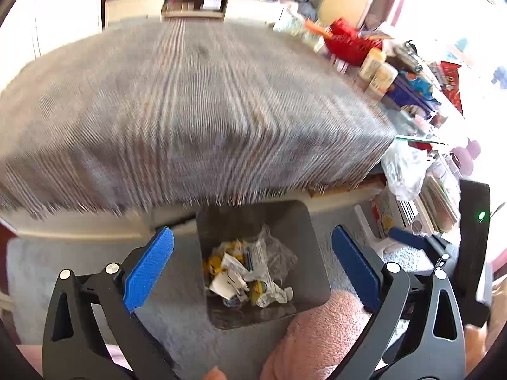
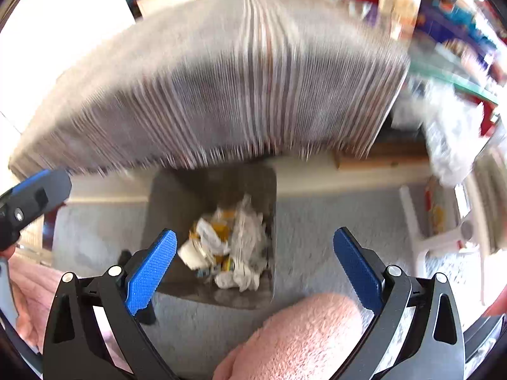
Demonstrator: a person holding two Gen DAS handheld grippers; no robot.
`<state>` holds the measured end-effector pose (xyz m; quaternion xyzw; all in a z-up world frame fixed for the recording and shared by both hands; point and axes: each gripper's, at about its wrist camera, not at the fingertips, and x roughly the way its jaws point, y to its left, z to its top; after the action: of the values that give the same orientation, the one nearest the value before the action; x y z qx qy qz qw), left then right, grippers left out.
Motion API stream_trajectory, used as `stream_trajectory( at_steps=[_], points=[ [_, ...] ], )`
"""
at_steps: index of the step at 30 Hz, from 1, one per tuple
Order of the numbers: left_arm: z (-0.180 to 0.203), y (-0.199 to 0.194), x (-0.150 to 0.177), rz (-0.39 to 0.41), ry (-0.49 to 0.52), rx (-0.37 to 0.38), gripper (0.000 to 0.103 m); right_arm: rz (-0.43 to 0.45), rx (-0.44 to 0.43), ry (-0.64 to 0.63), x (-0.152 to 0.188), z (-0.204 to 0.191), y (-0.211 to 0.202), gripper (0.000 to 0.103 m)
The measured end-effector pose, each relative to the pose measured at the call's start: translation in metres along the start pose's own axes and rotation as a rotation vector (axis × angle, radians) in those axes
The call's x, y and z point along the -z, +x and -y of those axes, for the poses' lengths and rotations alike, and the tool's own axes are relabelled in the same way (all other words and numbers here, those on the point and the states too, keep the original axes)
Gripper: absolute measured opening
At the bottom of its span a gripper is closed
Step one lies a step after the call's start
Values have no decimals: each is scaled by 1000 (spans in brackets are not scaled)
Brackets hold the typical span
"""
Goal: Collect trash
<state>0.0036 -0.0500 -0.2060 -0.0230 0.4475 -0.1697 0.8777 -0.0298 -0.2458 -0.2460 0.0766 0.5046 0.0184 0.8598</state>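
A grey square bin [image 1: 312,272] stands on pale carpet below the table edge, holding crumpled wrappers and paper [image 1: 250,269]. In the left wrist view my left gripper [image 1: 253,259] hangs above the bin, its blue pads wide apart and nothing between them. The right wrist view shows the same bin [image 2: 168,196] with its trash [image 2: 234,253]. My right gripper [image 2: 255,261] is likewise open and empty over it. The left gripper's body [image 2: 28,202] shows at that view's left edge; the right gripper's body [image 1: 472,253] shows at the left wrist view's right edge.
A table under a grey striped cloth [image 1: 190,104] overhangs the bin. Its right end carries a red basket [image 1: 348,44], bottles and snack packs. A clear plastic bag [image 1: 402,171] hangs off that end. A pink fleece-clad knee [image 1: 320,335] sits just in front of the bin.
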Motion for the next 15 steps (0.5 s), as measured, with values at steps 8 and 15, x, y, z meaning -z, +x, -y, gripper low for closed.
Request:
stream_trajectory(
  at_steps=[8,15],
  points=[
    [7,-87,-12,220,4,-65,95,318,44,23,-16,4,-109,100],
    [14,-146,-13,371,3,-95,95,586,128,46,-15,7,-196,100]
  ],
)
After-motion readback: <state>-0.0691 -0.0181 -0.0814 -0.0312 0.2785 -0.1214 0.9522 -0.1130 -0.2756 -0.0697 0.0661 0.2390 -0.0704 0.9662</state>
